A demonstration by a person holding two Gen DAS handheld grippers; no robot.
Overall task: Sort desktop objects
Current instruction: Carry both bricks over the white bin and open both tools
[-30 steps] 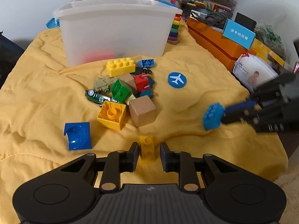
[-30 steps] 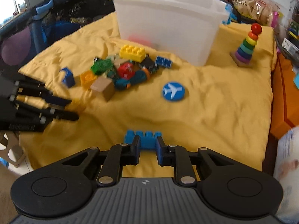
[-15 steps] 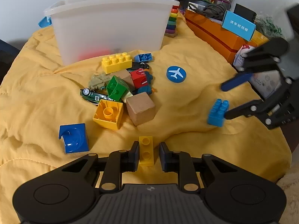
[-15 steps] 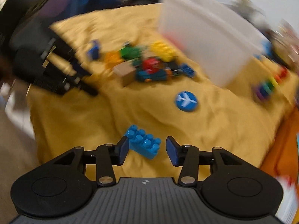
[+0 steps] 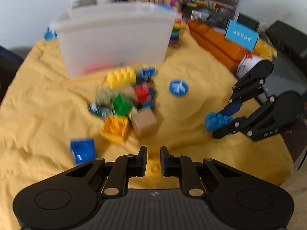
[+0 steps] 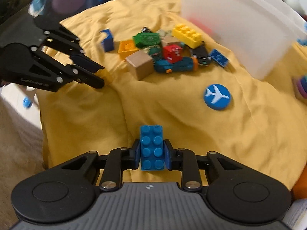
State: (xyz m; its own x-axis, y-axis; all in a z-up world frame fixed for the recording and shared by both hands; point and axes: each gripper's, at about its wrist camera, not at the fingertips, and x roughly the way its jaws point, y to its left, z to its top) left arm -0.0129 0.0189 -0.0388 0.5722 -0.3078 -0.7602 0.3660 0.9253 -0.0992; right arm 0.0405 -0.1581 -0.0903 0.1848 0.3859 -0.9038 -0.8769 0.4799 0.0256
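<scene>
Two handheld grippers reach down over a rumpled yellow cloth (image 6: 172, 103) scattered with toys. The left gripper (image 5: 153, 156) is clamped on a small yellow brick (image 5: 154, 164) at the near edge of the cloth. The right gripper (image 6: 151, 151) is closing its jaws around a blue studded brick (image 6: 152, 147), which lies lengthwise between its pads, studs up — the pads touch its sides. Farther back sits a pile of blocks: a wooden cube (image 6: 140, 64), a red block (image 6: 171, 52), a long yellow brick (image 6: 187, 34). A blue airplane disc (image 6: 217, 96) lies apart — beside a translucent white bin (image 6: 239, 25).
</scene>
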